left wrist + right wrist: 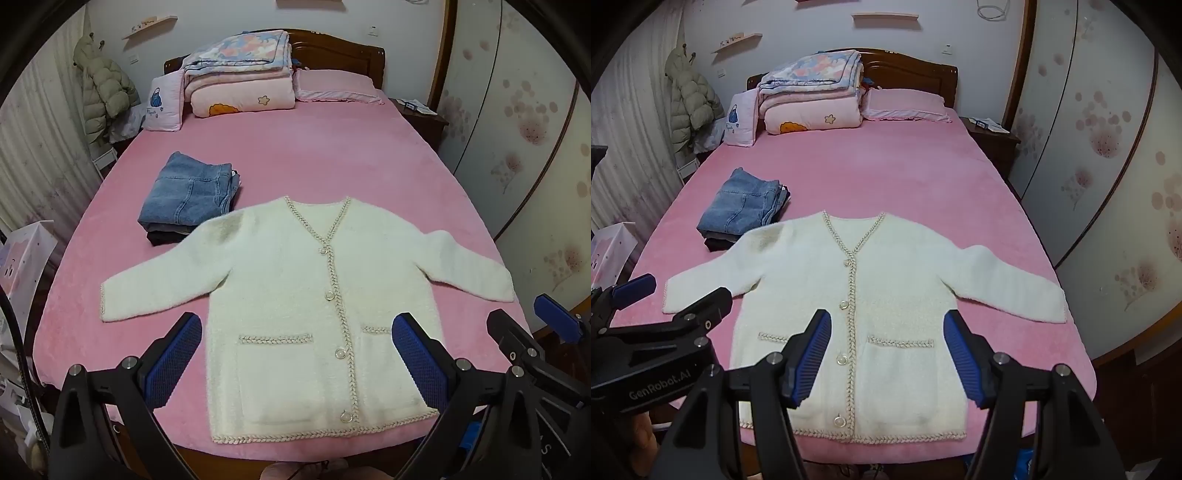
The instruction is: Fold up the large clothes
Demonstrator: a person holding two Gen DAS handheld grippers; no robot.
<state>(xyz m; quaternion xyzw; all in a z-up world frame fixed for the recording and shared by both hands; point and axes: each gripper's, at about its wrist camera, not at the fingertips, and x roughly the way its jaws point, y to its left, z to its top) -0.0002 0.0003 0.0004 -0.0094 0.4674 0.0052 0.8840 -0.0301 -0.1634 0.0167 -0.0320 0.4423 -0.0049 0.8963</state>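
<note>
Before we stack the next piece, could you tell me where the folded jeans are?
In both views the jeans lie on the bed, left of centre, just beyond the cardigan's left shoulder.

Bed: pink sheet [886,173], carved wooden headboard [908,70]
Walls: white, floating shelves [885,16]
Right: blossom-patterned wardrobe doors [1108,140]
Beside bed: dark wooden nightstand [995,142]
</note>
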